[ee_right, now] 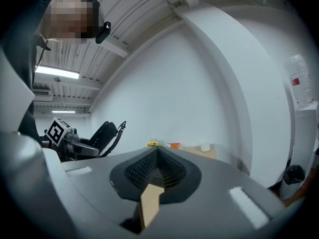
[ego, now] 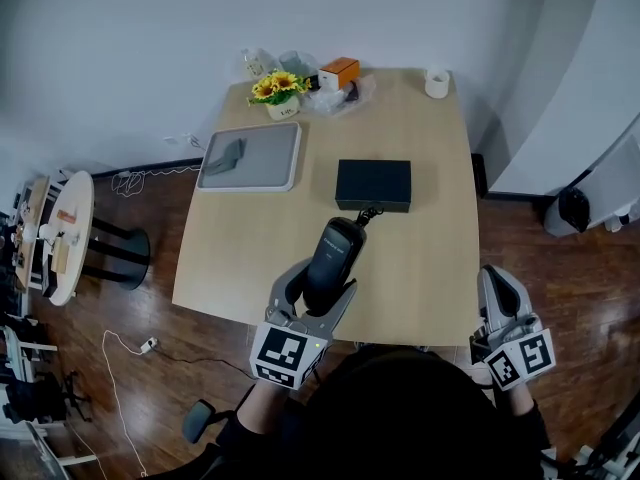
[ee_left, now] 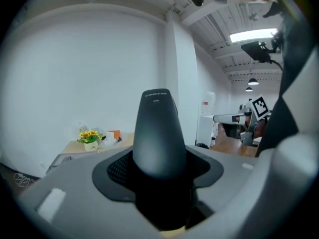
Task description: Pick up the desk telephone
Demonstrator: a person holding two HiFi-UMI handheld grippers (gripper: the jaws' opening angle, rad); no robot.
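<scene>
The black telephone base [ego: 373, 184] lies on the wooden table [ego: 420, 268], right of centre. Its black handset [ego: 335, 248] is lifted above the table's near half, joined to the base by a coiled cord [ego: 367, 213]. My left gripper [ego: 322, 280] is shut on the handset's lower part. In the left gripper view the handset [ee_left: 158, 133] stands upright between the jaws. My right gripper [ego: 497, 286] hangs off the table's near right corner. The right gripper [ee_right: 157, 172] is shut, its pads together with nothing between them. The right gripper view also shows the handset [ee_right: 102, 133] at left.
A grey tray [ego: 270, 158] holding a dark item lies at the table's left. At the far edge stand a sunflower pot [ego: 278, 90], an orange box [ego: 340, 71] and a white cup [ego: 437, 83]. A round side table [ego: 65, 233] stands left on the wood floor.
</scene>
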